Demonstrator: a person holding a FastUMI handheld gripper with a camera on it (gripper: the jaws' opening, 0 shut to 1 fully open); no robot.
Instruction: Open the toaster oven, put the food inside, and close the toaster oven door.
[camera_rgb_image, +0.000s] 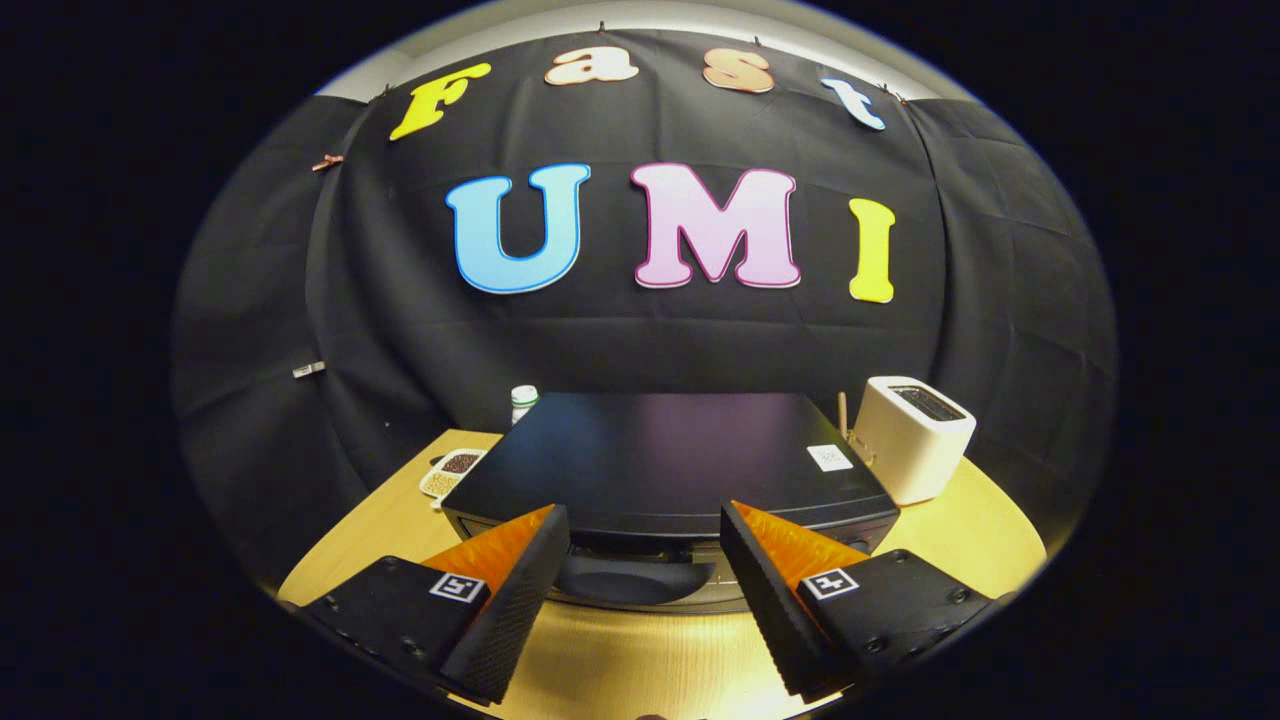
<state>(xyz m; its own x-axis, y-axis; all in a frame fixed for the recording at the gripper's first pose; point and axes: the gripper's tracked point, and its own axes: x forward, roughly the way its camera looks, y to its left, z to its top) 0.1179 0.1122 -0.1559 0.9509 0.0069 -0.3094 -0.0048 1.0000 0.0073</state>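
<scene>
While the gripper (645, 540) holds its jaws spread, the oven (660, 460) sits just ahead on the bench (980, 540).

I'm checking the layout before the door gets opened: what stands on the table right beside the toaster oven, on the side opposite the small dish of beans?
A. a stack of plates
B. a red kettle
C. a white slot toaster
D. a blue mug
C: a white slot toaster stands on the table beside the toaster oven, opposite the dish of beans; the gripper is open.
</scene>
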